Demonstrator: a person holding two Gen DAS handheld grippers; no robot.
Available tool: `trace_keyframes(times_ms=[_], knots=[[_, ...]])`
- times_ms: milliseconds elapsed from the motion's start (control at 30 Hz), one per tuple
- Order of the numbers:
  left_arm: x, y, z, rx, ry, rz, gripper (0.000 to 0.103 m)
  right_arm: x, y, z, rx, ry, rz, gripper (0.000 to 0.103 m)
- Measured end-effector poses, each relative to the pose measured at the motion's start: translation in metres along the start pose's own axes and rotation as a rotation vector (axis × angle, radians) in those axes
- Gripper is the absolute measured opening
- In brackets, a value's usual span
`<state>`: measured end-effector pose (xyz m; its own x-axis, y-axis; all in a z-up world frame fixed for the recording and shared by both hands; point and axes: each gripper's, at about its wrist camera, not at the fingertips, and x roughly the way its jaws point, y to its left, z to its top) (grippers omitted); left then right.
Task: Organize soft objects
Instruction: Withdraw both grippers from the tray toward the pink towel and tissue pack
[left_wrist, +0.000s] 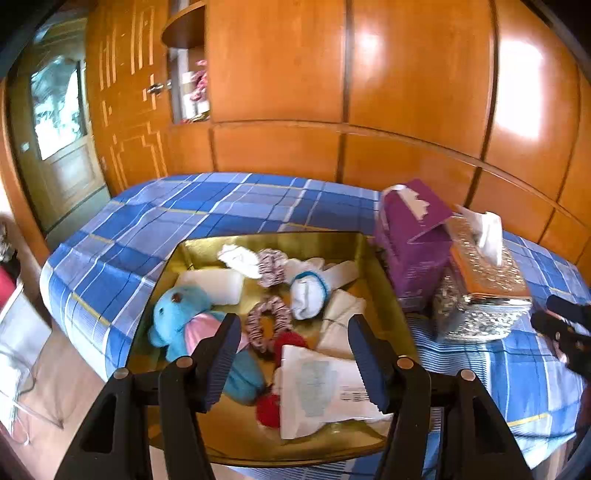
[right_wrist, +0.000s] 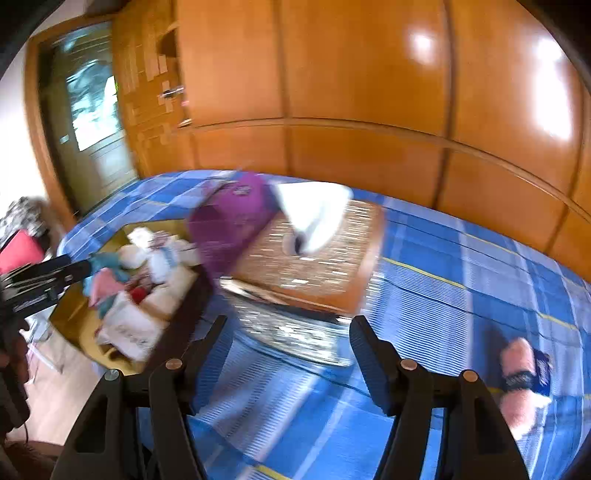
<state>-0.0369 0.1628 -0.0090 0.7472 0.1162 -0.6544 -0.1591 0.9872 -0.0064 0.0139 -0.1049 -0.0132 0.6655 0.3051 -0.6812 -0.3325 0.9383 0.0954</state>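
while your left gripper (left_wrist: 291, 354) hangs with jaws apart and empty over the gold tray (left_wrist: 384, 273) on the bed (left_wrist: 155, 221), you seem to be choosing the next pick. the blue plush (left_wrist: 177, 314) lies at the tray's left among scrunchies and socks, limp and easy to pinch. your right gripper (right_wrist: 290, 354), also spread and empty, faces the tissue box (right_wrist: 314, 266); that view is blurred.
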Motion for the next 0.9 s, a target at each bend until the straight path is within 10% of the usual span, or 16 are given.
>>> trace_keyframes(times_ms=[900], knots=[[-0.038, -0.124, 0.037, 0.324, -0.127, -0.206, 0.061, -0.068, -0.175, -0.058, 0.367, -0.019, -0.404, 0.066]])
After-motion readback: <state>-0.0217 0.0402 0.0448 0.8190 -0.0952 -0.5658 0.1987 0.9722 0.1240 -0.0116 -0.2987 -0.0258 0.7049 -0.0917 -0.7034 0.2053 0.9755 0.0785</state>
